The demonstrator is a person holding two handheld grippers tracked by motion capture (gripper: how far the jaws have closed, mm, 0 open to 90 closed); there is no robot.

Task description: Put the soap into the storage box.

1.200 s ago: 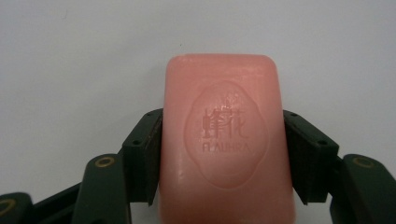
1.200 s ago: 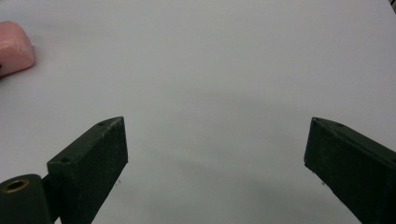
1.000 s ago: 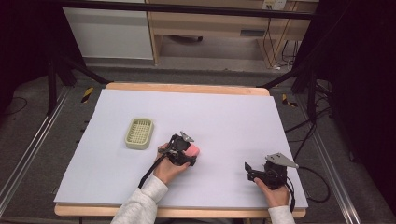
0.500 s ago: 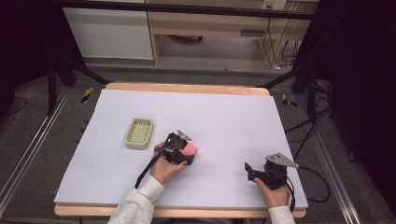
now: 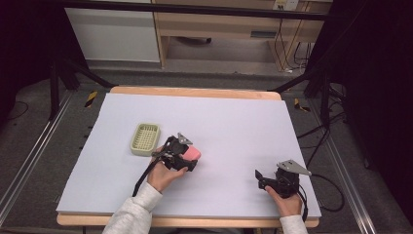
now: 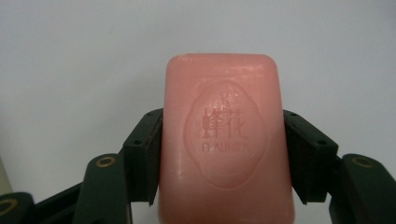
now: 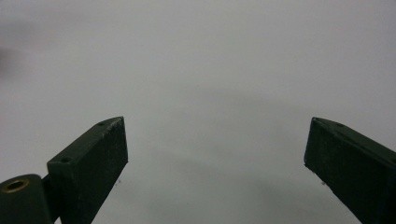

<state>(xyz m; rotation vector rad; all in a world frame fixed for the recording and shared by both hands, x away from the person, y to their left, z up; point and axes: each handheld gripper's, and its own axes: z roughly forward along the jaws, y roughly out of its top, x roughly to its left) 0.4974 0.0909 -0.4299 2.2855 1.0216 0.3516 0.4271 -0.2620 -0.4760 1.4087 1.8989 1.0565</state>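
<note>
Left gripper view: pink soap bar [image 6: 223, 140] pinched between both fingers [image 6: 144, 154].

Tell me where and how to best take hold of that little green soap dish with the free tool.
Judging by its shape, grip the soap dish across its two long rims, its narrower span. It lies flat with its open, slatted side up, so bring the open right tool down from above, one jaw outside each long wall.

Running off the bottom edge of the left gripper view: the pink soap bar [image 6: 224, 149], its lower end cut away. Hiding the soap's long sides behind black jaws. Blurring the stamped lettering beyond sure reading. Cutting off a pale sliver at the left edge, unidentifiable.
</note>
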